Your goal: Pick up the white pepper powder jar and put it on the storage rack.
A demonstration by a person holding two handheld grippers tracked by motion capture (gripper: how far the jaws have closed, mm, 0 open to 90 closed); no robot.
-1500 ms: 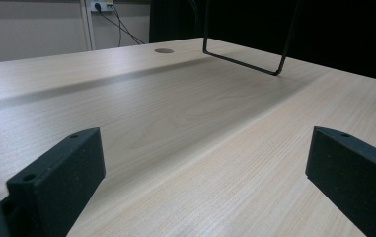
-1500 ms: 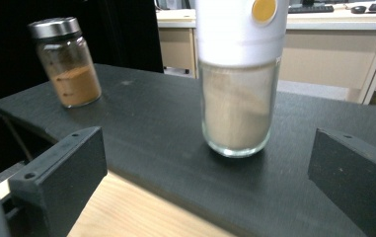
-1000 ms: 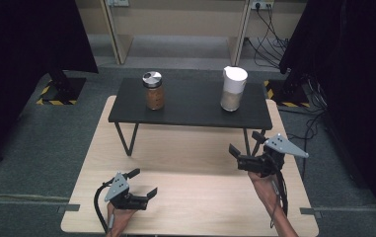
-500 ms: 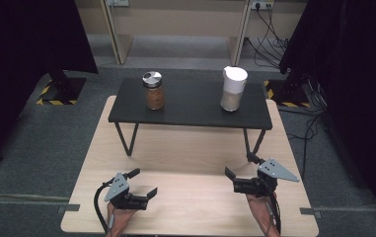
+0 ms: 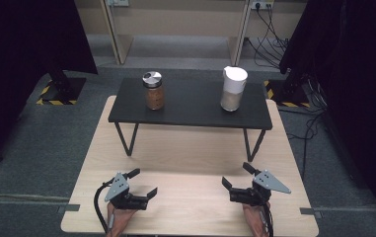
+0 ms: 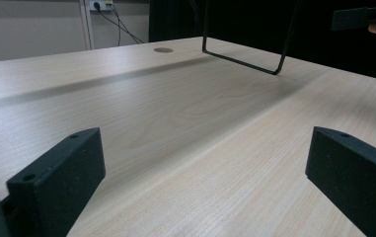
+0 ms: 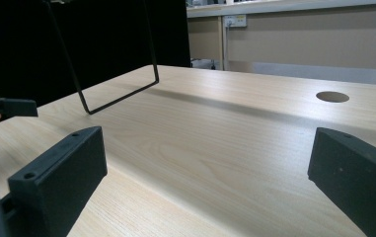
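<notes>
Left claw (image 5: pixel 142 183) agape, right claw (image 5: pixel 237 176) likewise, seemingly empty

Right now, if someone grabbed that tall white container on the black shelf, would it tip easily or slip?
The white container stands tall and narrow, so a high push would probably tip it. Its sides look smooth, perhaps slippery. Contents show only near its base, so it is likely light.

Left gripper (image 5: pixel 142 183) and right gripper (image 5: pixel 236 176) are held low, level, jaws spread wide, facing each other.
</notes>
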